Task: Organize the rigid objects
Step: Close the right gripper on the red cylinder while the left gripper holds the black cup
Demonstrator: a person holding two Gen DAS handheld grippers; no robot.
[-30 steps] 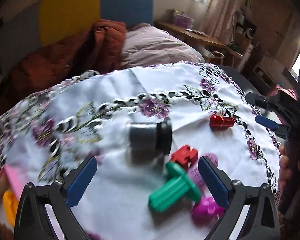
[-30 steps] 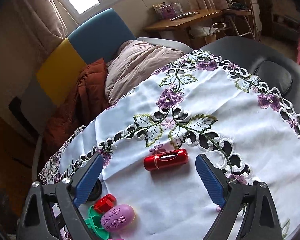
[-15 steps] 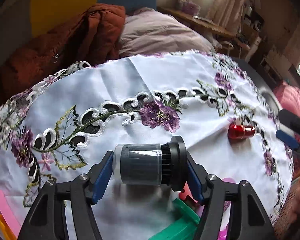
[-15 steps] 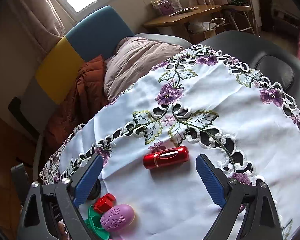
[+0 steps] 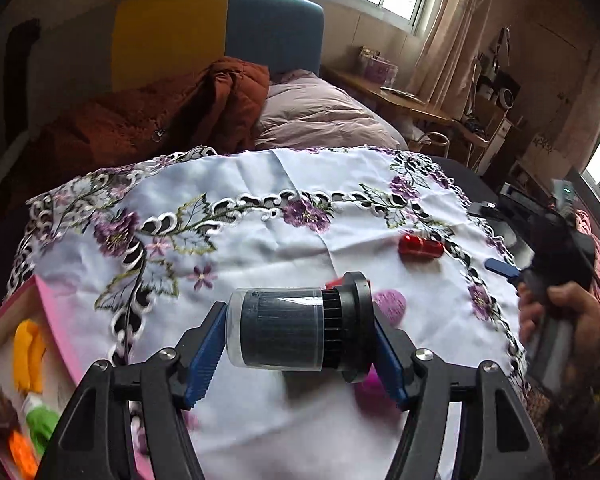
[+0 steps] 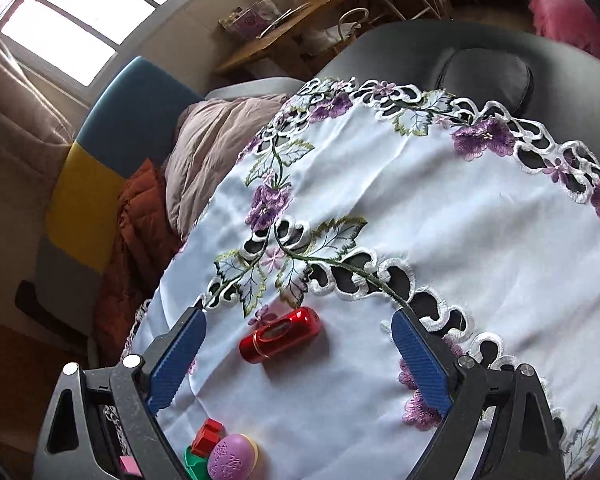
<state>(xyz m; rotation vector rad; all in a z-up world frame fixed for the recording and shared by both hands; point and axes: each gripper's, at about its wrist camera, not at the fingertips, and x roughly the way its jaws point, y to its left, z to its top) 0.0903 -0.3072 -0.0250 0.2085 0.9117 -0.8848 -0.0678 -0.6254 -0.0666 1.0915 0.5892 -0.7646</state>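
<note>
Partly hidden: pink tray (image 5: 48, 312) cut off; left tool (image 5: 296, 344) clamping black cylinder (image 5: 284, 334), right tool (image 6: 300, 360) wide, empty.

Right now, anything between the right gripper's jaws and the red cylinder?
Nothing: right wrist view shows only bare tablecloth between the open right gripper and the red cylinder.

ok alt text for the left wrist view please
The left gripper clamps a dark cylindrical container with a clear cover sideways above a white tablecloth embroidered with purple flowers. A red metallic tube lies farther back, and a pink tray holding colourful items sits at lower left.
</note>
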